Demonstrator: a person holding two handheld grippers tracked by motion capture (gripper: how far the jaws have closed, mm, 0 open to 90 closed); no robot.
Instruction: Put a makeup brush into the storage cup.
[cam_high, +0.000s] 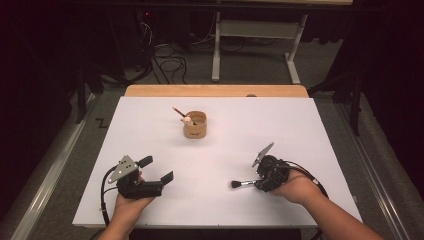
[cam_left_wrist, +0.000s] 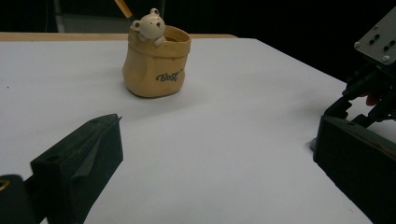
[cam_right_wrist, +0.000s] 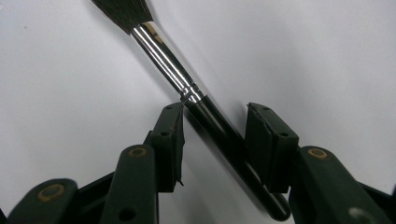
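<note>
A make-up brush (cam_high: 244, 183) with black bristles, a silver ferrule and a black handle lies on the white table top (cam_high: 225, 155) at the front right. My right gripper (cam_high: 256, 184) is low over it. In the right gripper view the brush (cam_right_wrist: 163, 51) runs slantwise between the two pads (cam_right_wrist: 170, 140), and the right gripper (cam_right_wrist: 215, 121) stands partly open around the handle without clamping it. My left gripper (cam_high: 156, 169) rests at the front left, wide open and empty. A tan bag-shaped cup (cam_high: 195, 126) with a small bear on its rim stands mid-table. Seen from my left gripper (cam_left_wrist: 219, 135), the cup (cam_left_wrist: 156, 70) is ahead.
A thin brown stick (cam_high: 178, 111) leans out of the cup. A wooden strip (cam_high: 215, 91) borders the table's far edge. Beyond it are dark floor, cables (cam_high: 167, 62) and a desk frame (cam_high: 260, 45). White surface spreads between both grippers and the cup.
</note>
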